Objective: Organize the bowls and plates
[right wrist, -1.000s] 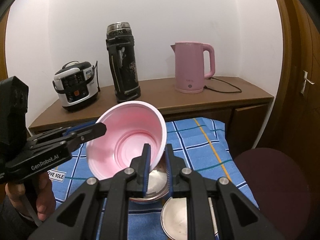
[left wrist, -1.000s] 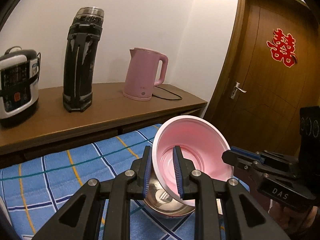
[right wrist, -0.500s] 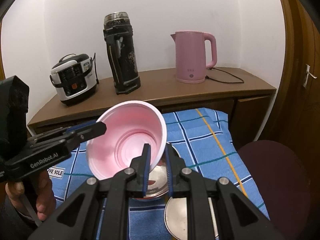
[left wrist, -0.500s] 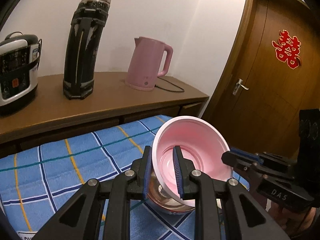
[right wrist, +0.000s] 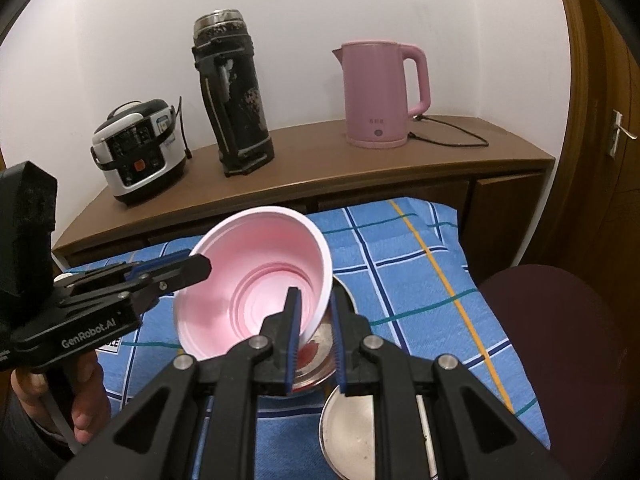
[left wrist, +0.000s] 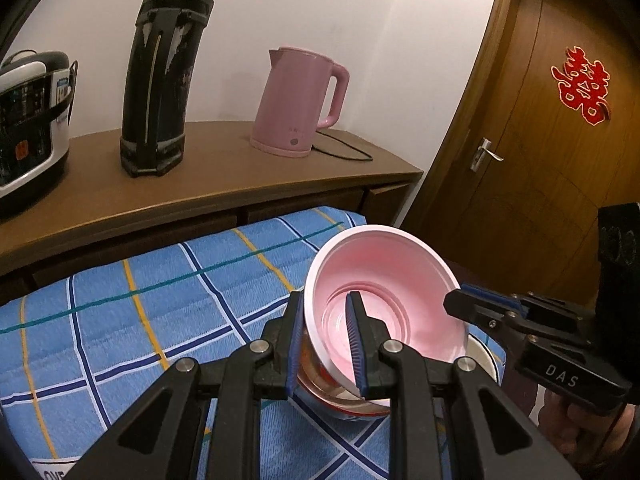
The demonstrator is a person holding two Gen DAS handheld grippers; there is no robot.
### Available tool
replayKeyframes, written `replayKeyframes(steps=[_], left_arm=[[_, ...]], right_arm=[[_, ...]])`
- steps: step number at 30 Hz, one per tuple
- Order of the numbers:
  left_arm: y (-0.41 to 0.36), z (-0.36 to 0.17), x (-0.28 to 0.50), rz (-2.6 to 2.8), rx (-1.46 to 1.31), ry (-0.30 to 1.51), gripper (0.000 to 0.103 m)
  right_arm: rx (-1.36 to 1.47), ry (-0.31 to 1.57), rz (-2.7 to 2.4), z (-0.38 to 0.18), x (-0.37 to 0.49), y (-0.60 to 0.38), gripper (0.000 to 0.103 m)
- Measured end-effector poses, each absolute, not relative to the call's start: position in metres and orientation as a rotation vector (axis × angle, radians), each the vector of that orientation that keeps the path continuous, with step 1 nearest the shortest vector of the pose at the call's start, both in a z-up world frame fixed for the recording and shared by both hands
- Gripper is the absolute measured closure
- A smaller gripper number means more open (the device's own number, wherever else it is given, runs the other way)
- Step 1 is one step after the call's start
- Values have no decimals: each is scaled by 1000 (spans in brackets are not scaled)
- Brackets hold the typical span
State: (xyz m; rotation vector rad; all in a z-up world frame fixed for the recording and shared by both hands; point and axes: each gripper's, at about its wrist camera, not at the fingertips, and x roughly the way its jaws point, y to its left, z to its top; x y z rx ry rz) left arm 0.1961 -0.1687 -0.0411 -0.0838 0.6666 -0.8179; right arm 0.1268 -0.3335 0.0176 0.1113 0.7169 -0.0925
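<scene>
The left hand-held gripper (left wrist: 326,346) pinches the near-left rim of the pink bowl (left wrist: 394,304), one finger inside, one outside. The bowl hangs tilted just above a metal bowl (right wrist: 320,354) on the blue checked cloth (left wrist: 160,292). The right hand-held gripper (right wrist: 314,340) clamps the bowl's opposite rim; a metal plate (right wrist: 360,436) lies below it.

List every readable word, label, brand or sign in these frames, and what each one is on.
"GenRobot.AI": side of the left gripper.
"DAS": side of the right gripper.
Red double-happiness sign: wooden door.
White label on the blue checked cloth: partly hidden, unreadable.
Pink kettle logo and rice cooker panel: too small.
</scene>
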Motion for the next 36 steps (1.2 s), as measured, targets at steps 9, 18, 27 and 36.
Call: replayKeyframes(steps=[9, 18, 27, 36], left_arm=[[-172, -42, 195, -823, -71, 678, 80], [-175, -46, 197, -823, -59, 695, 80], [-176, -50, 197, -830, -54, 710, 80], [-178, -58, 202, -830, -51, 757, 80]], right_arm=[[109, 723, -100, 17, 130, -336, 89], [102, 734, -105, 15, 136, -338, 88], [99, 760, -113, 8, 143, -343, 88], [105, 821, -108, -7, 150, -347, 87]])
